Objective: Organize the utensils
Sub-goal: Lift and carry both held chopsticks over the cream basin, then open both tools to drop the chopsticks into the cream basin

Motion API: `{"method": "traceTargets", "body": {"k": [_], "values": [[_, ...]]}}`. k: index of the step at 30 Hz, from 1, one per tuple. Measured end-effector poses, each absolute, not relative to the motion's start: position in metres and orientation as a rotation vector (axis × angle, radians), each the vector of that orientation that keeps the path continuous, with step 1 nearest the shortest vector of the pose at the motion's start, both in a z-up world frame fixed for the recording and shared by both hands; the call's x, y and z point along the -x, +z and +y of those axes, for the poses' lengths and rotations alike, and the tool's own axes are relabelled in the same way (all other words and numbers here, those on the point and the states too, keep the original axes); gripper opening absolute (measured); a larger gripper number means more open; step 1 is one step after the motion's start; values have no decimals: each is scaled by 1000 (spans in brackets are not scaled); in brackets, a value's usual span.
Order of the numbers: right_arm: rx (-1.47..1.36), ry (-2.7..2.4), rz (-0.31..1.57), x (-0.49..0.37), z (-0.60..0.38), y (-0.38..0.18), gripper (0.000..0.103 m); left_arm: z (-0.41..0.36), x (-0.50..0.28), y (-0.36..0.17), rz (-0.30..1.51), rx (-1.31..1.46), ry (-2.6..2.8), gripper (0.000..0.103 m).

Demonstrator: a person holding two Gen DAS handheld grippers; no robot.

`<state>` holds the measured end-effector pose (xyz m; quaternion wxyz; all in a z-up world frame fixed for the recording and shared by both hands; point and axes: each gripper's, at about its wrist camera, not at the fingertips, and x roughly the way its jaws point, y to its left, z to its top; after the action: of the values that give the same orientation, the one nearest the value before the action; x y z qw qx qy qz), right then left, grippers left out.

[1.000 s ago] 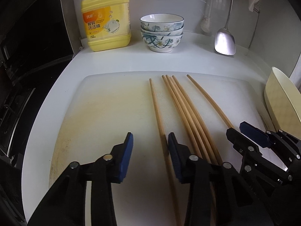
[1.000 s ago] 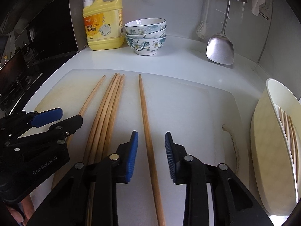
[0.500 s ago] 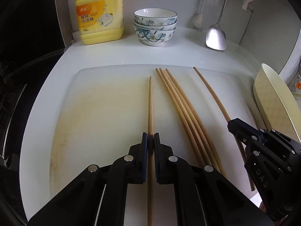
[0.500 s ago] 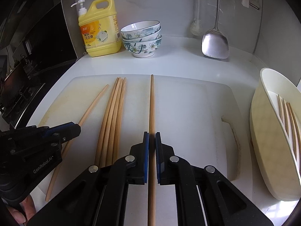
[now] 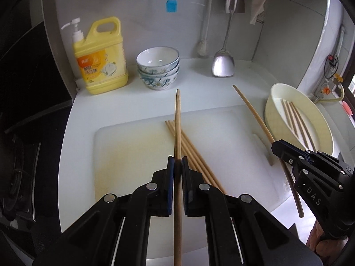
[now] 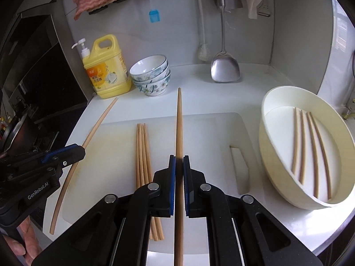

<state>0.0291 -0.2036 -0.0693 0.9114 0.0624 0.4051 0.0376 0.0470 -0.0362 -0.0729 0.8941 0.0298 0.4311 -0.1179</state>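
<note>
Now, your inventory: left gripper (image 5: pixel 177 165) clenched on one long bamboo chopstick (image 5: pixel 177 124), right gripper (image 6: pixel 179 164) on another (image 6: pixel 179 124). Both now lifted off the white cutting board (image 6: pixel 206 137); four already in the cream oval dish (image 6: pixel 277 168), three left.

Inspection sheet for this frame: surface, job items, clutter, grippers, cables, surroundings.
Surface: white cutting board, yellow-stained, on white counter.
Job's things: loose chopsticks bundled on board; four in cream basin.
Clutter: detergent bottle, stacked bowls.
Grippers: left gripper shut on left chopstick; right gripper shut on right chopstick.
Cables: yellow hose by wall.
Surroundings: hanging spatula, blue brush.
</note>
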Motion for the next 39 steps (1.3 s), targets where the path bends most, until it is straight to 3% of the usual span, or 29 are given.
{"method": "traceTargets", "body": {"k": [13, 25, 39], "values": [[-191, -237, 778, -5, -353, -25, 7, -191, -75, -27, 834, -127, -572, 7], [-304, -264, 867, -37, -460, -72, 6, -341, -100, -76, 955, -236, -727, 7], [-337, -233, 966, -70, -494, -117, 7, -373, -130, -131, 1090, -301, -646, 7]]}}
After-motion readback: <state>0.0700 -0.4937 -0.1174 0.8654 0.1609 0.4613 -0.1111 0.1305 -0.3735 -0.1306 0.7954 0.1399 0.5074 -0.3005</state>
